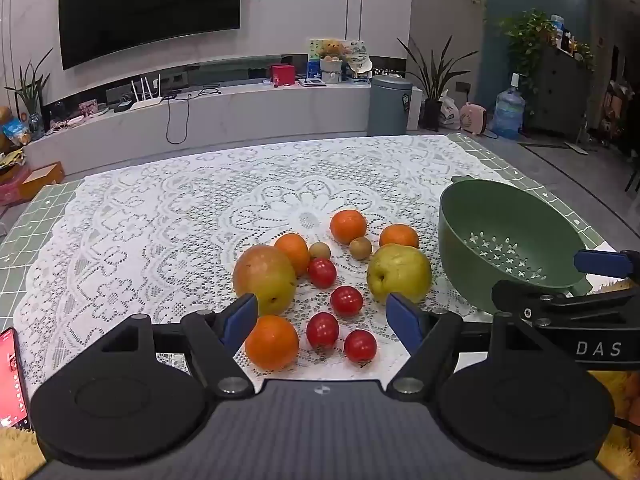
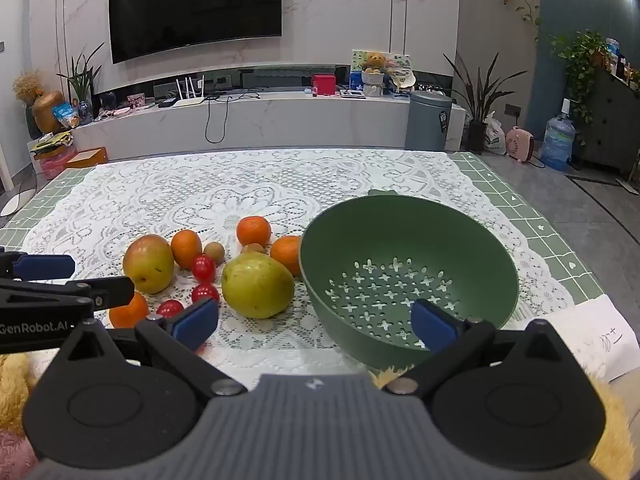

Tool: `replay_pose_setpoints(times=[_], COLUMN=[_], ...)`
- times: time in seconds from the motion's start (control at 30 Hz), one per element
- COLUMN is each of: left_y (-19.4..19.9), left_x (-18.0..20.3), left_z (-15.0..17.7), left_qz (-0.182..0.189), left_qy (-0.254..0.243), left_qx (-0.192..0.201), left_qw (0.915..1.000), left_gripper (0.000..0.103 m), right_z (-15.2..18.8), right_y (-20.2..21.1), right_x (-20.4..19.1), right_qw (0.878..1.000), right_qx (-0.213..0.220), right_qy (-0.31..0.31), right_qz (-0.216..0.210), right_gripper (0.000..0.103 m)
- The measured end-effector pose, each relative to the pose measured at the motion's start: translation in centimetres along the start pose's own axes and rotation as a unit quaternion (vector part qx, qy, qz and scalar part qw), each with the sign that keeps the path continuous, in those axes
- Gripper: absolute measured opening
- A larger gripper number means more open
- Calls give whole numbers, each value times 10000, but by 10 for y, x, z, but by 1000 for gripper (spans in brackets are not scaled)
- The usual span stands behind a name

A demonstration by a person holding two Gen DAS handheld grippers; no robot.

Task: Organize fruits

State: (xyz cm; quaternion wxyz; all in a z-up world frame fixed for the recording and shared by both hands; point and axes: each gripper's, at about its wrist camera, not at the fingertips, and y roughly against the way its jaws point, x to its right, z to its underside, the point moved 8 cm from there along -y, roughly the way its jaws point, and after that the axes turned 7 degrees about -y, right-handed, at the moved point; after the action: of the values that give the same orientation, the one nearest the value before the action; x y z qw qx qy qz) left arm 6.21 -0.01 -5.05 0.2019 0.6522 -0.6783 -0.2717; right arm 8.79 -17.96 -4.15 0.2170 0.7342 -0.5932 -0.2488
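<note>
On the lace-covered table (image 1: 140, 216), fruit is piled mid-table beside a green colander (image 2: 408, 272).
Left gripper (image 1: 322, 314) and right gripper (image 2: 316, 322) are held wide open, nothing gripped; oranges (image 1: 348, 226), tomatoes (image 1: 346, 300) lie loose.

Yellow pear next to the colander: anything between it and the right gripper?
Nothing visible. The right gripper is open and empty, with bare lace cloth up to the yellow pear. The green colander sits just right of the pear, empty.
</note>
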Motion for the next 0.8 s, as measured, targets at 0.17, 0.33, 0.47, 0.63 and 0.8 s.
replay_pose_setpoints(times=[0.17, 0.33, 0.47, 0.63, 0.8], left_y=[0, 1, 1, 0, -3], left_x=[1, 1, -2, -2, 0], left_z=[0, 1, 7, 9, 6], left_qz=[0, 29, 26, 31, 15], left_qy=[-16, -18, -21, -15, -4], left_qx=[-8, 9, -1, -18, -57], left_qw=[10000, 10000, 10000, 10000, 10000], left_gripper=[86, 86, 86, 86, 86], right_z=[0, 0, 0, 0, 0], right_y=[0, 0, 0, 0, -1], right_x=[0, -1, 0, -1, -1], right_qw=[10000, 10000, 10000, 10000, 10000], right_qx=[-5, -7, -9, -9, -10], right_qy=[4, 26, 5, 15, 30], right_qz=[1, 3, 6, 13, 19], right_gripper=[99, 99, 99, 99, 99])
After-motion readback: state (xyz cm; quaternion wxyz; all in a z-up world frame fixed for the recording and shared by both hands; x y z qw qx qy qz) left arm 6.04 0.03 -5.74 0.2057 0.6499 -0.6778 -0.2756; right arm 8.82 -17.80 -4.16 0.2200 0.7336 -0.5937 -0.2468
